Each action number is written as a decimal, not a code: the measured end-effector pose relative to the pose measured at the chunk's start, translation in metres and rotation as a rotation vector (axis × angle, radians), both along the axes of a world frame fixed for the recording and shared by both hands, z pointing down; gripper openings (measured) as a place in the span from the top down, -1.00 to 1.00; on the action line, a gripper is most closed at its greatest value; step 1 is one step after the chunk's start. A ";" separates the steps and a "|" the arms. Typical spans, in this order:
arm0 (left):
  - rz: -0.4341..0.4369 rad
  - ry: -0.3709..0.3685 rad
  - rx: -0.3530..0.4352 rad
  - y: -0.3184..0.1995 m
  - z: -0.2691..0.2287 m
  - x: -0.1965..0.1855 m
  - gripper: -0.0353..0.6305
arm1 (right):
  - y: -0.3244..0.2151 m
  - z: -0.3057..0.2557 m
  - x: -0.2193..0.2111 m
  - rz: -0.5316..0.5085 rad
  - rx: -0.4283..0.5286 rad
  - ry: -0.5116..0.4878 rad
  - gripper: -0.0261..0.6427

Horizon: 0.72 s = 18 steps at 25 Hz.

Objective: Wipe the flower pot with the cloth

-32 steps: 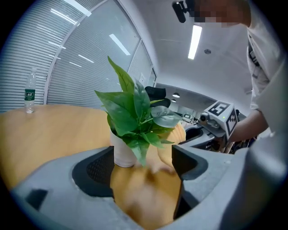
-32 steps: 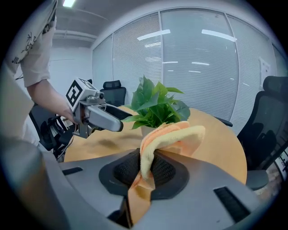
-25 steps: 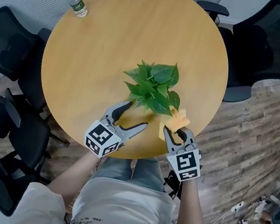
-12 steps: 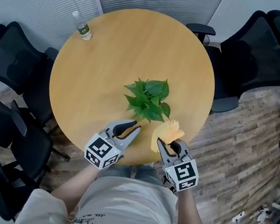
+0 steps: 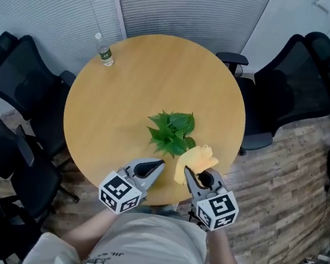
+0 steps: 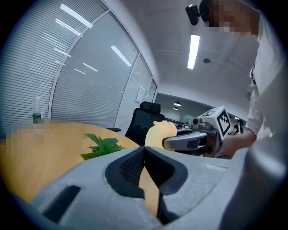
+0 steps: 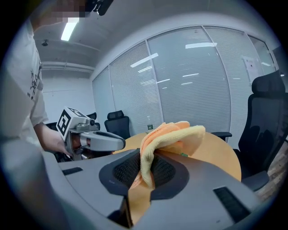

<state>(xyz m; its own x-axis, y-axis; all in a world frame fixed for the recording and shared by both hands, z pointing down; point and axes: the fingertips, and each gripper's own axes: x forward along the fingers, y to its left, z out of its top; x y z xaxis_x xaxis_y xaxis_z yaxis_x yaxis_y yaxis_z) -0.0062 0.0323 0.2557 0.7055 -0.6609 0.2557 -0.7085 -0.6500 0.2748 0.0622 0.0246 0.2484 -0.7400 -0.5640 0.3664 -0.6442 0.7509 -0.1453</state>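
A leafy green plant (image 5: 172, 133) stands on the round wooden table (image 5: 142, 80); its leaves hide the flower pot from above. My left gripper (image 5: 158, 165) hovers near the table's front edge, just short of the plant, shut with nothing between its jaws (image 6: 144, 150). To its right, my right gripper (image 5: 188, 173) is shut on a yellow-orange cloth (image 5: 195, 160), which folds up over the jaws (image 7: 171, 137). The cloth hangs beside the plant, apart from it. In the left gripper view the plant (image 6: 102, 146) lies ahead and left, the cloth (image 6: 158, 132) to the right.
A plastic water bottle (image 5: 105, 52) stands at the table's far left rim. Black office chairs ring the table, at the right (image 5: 289, 80) and at the left (image 5: 16, 84). Window blinds lie behind. Wood-pattern floor shows at the right.
Both grippers have lifted up and back from the plant toward the table's front edge. The left jaws went from wide open to shut. The cloth stayed in the right gripper.
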 end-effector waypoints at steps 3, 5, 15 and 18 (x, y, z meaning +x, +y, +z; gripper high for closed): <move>-0.008 -0.019 0.027 -0.003 -0.011 -0.002 0.86 | 0.002 -0.006 -0.009 -0.013 -0.006 -0.029 0.76; -0.025 -0.025 0.045 -0.007 -0.016 -0.006 0.86 | 0.004 -0.006 -0.016 -0.028 -0.009 -0.031 0.76; -0.068 -0.042 0.052 -0.012 -0.019 -0.012 0.86 | 0.012 -0.012 -0.031 -0.061 -0.013 -0.039 0.76; -0.059 -0.046 0.047 -0.011 -0.016 -0.008 0.86 | 0.011 -0.014 -0.031 -0.053 -0.011 -0.052 0.76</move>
